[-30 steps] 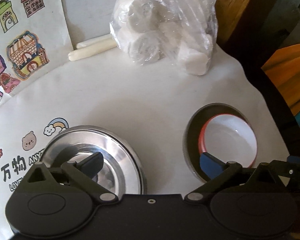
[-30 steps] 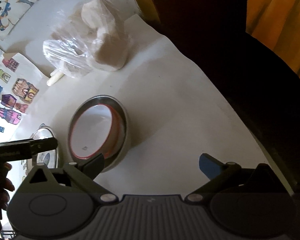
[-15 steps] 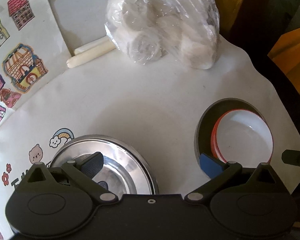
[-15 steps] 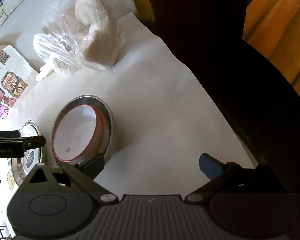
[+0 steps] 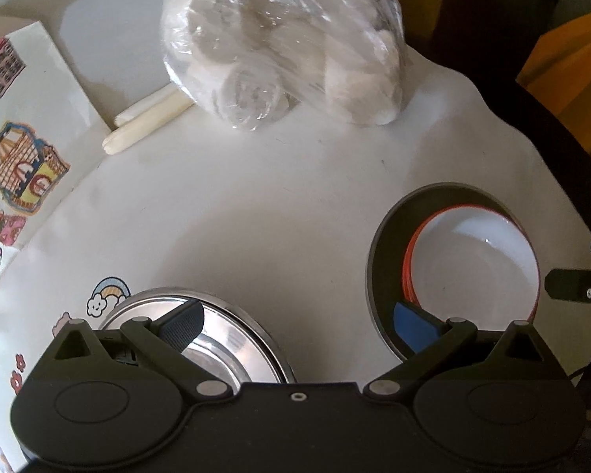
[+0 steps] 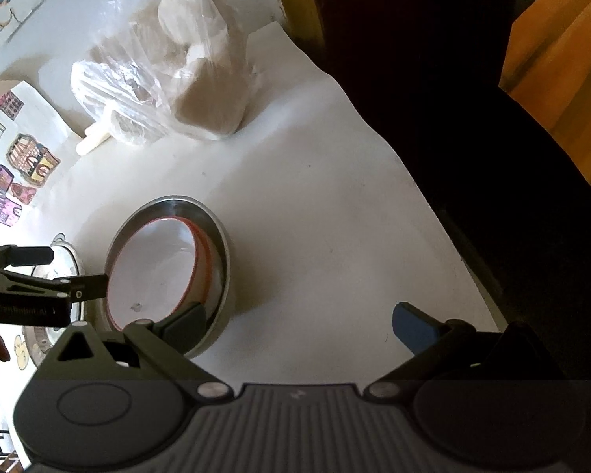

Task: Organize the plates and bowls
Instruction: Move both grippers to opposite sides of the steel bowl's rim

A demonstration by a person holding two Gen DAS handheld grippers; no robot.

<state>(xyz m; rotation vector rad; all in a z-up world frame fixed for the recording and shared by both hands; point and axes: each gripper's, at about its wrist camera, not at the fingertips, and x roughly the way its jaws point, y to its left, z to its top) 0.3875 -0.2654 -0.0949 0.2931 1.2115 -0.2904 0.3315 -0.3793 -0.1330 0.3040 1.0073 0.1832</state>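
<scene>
A white bowl with a red rim point(image 5: 476, 260) sits nested inside a grey metal bowl point(image 5: 386, 244) on the white table; both also show in the right wrist view, the white bowl point(image 6: 153, 272) within the metal bowl point(image 6: 220, 244). A shiny steel bowl point(image 5: 224, 335) stands to the left under my left gripper point(image 5: 299, 319), which is open and empty, one finger over each bowl. My right gripper point(image 6: 299, 323) is open and empty, its left finger at the nested bowls' near edge. The left gripper also shows in the right wrist view point(image 6: 59, 276).
A clear plastic bag of white rolls point(image 5: 283, 51) lies at the back of the table, with two pale sticks point(image 5: 145, 126) beside it. Sheets with coloured house stickers point(image 5: 19, 165) lie on the left. The table's right edge point(image 6: 453, 236) drops into dark space.
Both grippers have moved forward and lower toward the bowls. The bag and bowls look larger. The nested bowls and the steel bowl have not moved.
</scene>
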